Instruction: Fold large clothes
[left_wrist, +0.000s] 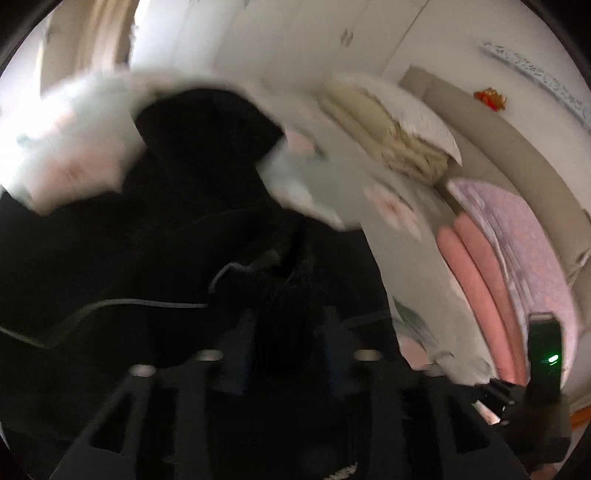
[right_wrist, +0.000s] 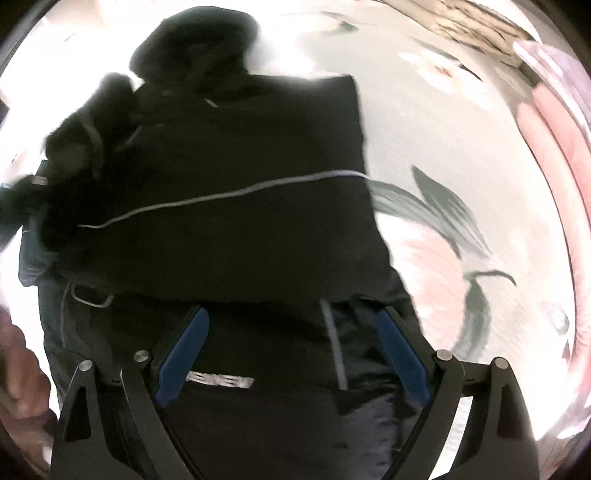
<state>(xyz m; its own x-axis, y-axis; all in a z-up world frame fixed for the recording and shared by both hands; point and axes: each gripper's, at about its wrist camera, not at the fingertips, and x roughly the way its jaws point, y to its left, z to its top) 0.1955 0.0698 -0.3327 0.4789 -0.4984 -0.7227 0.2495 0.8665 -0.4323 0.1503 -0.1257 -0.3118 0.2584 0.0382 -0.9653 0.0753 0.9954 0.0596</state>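
Black jacket (right_wrist: 236, 206) is laid partly folded on floral bed sheet (right_wrist: 461, 229); right hand-held gripper (right_wrist: 291, 347) is held wide open over hem, nothing gripped. Left hand-held gripper (left_wrist: 291, 354) is seen part-open, empty, approx. over the dark cloth; next fold prob. needs an edge grasped.

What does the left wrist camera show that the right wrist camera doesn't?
Only the left wrist view shows the folded beige bedding, the wall behind it, a red ornament and a black device with a green light. Only the right wrist view shows white lettering on the black garment and the right gripper, its jaws open over the cloth. Both show the garment with its pale piping line, the floral sheet and the pink roll.
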